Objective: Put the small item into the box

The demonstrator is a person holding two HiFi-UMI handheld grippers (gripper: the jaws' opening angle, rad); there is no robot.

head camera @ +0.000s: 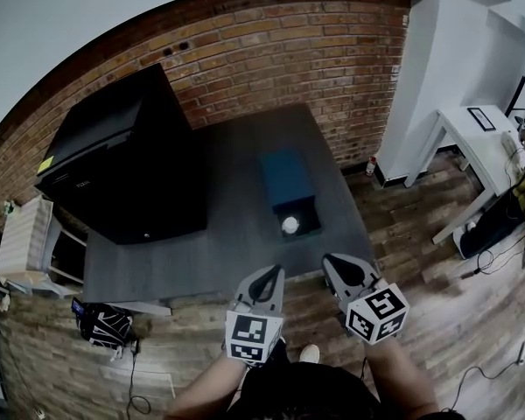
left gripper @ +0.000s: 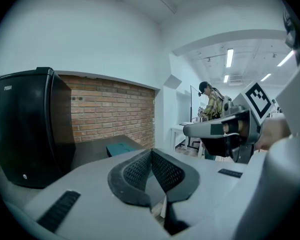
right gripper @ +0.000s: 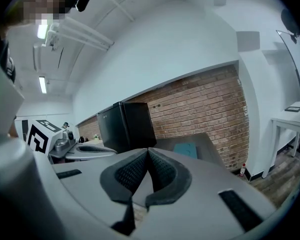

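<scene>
A small dark box stands open on the dark table, its teal lid swung back behind it. A small white round item lies inside the box. My left gripper is held at the table's near edge, left of the box, jaws shut and empty. My right gripper hangs beside it, just in front of the box, jaws also shut and empty. From the left gripper view the teal lid shows beyond the closed jaws, and the right gripper is at the right. The right gripper view shows the lid too.
A large black cabinet fills the table's left half. A brick wall runs behind the table. A white desk stands to the right, a pale stool to the left. A black bag lies on the wooden floor. A person stands far off.
</scene>
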